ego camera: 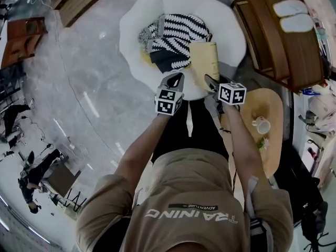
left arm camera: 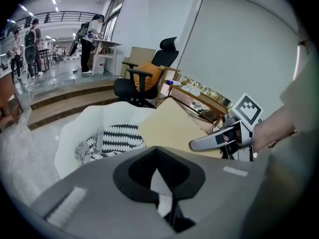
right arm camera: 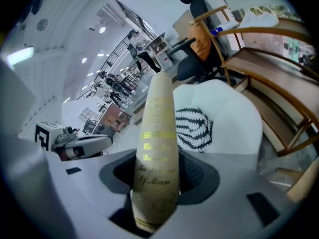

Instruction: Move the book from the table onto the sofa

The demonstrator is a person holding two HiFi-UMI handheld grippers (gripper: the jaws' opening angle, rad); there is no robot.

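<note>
A beige book (ego camera: 205,62) stands on edge over the front of the round white sofa (ego camera: 137,25). My right gripper (ego camera: 211,83) is shut on its near end; in the right gripper view the book's spine (right arm camera: 157,148) rises between the jaws with gold lettering. My left gripper (ego camera: 176,81) hangs just left of the book, jaws together and nothing held. The left gripper view has the book's cover (left arm camera: 172,126) ahead on the right, with the right gripper's finger (left arm camera: 214,141) against it. A black-and-white striped cushion (ego camera: 176,30) lies on the sofa behind the book.
A round wooden side table (ego camera: 273,140) with a white cup (ego camera: 261,124) stands right of me. A wooden rack (ego camera: 283,35) is at the far right. A black office chair (left arm camera: 144,78) stands behind the sofa. People stand in the background on the left.
</note>
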